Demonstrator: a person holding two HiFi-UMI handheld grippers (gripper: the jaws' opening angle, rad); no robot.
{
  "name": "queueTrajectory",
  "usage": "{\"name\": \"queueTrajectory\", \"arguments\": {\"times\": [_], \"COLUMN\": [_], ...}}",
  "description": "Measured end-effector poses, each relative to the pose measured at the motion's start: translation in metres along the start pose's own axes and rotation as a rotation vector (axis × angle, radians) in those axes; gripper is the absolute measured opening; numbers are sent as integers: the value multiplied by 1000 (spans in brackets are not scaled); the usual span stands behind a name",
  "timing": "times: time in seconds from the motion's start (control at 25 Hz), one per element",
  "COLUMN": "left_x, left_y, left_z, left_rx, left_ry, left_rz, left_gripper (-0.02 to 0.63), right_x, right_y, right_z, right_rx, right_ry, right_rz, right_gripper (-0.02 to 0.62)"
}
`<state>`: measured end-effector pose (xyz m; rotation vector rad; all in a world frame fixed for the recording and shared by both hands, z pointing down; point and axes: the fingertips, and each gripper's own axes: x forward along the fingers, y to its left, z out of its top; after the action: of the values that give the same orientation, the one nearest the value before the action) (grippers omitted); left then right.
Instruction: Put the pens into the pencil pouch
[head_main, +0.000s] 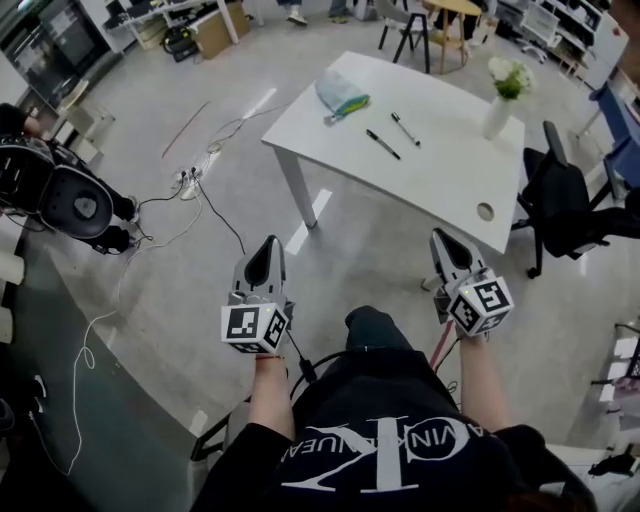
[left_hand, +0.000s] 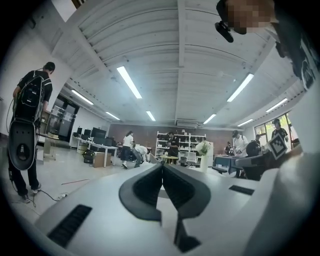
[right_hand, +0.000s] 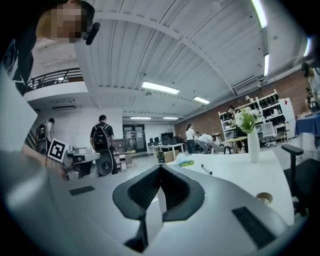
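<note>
Head view: the left hand-held gripper (head_main: 267, 247) and the right hand-held gripper (head_main: 444, 240) are held out level over the floor, well short of the white tabletop (head_main: 440, 170). On it lie the pencil pouch (head_main: 342, 97), a black pen (head_main: 382, 144) and a second pen (head_main: 405, 128), both outside the pouch, and a vase (head_main: 497, 115).

Left gripper view: the jaws meet, with nothing between them.

Right gripper view: the jaws are closed and empty, and the pouch lies beyond them.
</note>
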<state>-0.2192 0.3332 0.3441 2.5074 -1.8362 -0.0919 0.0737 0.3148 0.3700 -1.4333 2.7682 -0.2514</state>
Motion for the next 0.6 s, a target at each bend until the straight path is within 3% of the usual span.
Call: {"name": "queueTrajectory", "arguments": {"times": [0.08,0.36,0.6], "left_x": [2,40,87], "left_y": [4,18,30], "left_z": [-6,-19,-24], "left_rx": [-7,-8,-33], "left_ry": [14,50,78], "left_rz": [3,-26,-28], "left_gripper": [4,5,4], "right_x": [5,45,86], "right_y": [-3,-30,-56], "right_z": [-5,-17,-21], "right_rx": [-7,29,45], "right_ry": [20,55,104], "right_rz": [-17,-40,-25], "right_gripper": [9,100,110]}}
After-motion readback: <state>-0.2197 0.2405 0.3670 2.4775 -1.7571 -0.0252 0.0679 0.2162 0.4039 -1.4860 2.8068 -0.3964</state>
